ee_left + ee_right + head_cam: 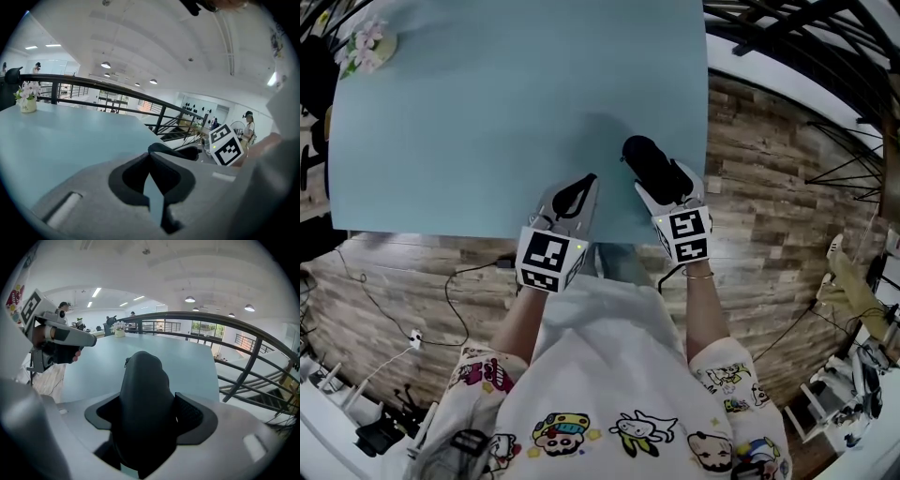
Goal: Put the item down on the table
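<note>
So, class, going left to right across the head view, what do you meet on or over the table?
Flowers → left gripper → case.

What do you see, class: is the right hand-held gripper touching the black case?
Touching. The right gripper view shows the black case clamped between the right hand-held gripper's pads.

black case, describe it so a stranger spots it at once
Look at the large pale blue table, near its front right corner. There the right gripper clamps a rounded all-black soft zip case; the left gripper beside it holds nothing.
</note>
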`<action>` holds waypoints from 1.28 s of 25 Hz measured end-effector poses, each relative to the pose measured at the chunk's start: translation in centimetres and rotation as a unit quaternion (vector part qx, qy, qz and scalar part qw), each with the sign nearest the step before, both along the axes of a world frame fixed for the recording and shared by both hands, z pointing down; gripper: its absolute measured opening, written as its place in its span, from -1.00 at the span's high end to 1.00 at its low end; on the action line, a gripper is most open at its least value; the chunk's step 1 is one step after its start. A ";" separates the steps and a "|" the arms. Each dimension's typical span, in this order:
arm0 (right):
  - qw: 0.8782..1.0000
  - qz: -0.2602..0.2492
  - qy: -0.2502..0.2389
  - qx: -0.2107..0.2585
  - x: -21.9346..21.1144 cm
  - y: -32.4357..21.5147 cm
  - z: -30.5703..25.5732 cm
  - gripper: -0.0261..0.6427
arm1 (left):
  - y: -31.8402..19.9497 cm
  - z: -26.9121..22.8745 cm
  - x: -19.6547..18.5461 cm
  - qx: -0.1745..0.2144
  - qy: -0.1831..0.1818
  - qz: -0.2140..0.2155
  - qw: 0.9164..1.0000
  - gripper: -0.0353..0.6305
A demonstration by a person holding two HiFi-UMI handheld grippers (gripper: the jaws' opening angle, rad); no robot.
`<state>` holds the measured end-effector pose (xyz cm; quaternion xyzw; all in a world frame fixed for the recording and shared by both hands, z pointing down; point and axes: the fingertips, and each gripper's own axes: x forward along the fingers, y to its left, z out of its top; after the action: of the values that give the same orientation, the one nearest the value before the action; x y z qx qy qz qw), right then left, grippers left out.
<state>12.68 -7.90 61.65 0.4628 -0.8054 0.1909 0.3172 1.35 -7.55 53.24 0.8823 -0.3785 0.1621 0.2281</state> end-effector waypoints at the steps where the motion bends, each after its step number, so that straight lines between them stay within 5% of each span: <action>1: 1.000 -0.004 0.004 -0.001 -0.1 0.0 0.2 -0.13 | 0.1 0.2 0.0 -0.001 0.000 0.000 1.000 0.89; 14: 0.999 -0.032 0.042 -0.014 -0.3 -0.2 2.2 -0.14 | 0.7 1.2 0.0 -0.009 -0.002 -0.012 1.000 0.89; 32: 0.998 -0.037 0.012 -0.040 -0.9 0.3 3.1 -0.24 | 0.6 1.5 -0.2 -0.012 -0.002 -0.023 1.000 0.89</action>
<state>11.78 -7.58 64.78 0.4221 -0.8097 0.2061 0.3518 1.11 -6.95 54.74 0.8702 -0.3976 0.1627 0.2413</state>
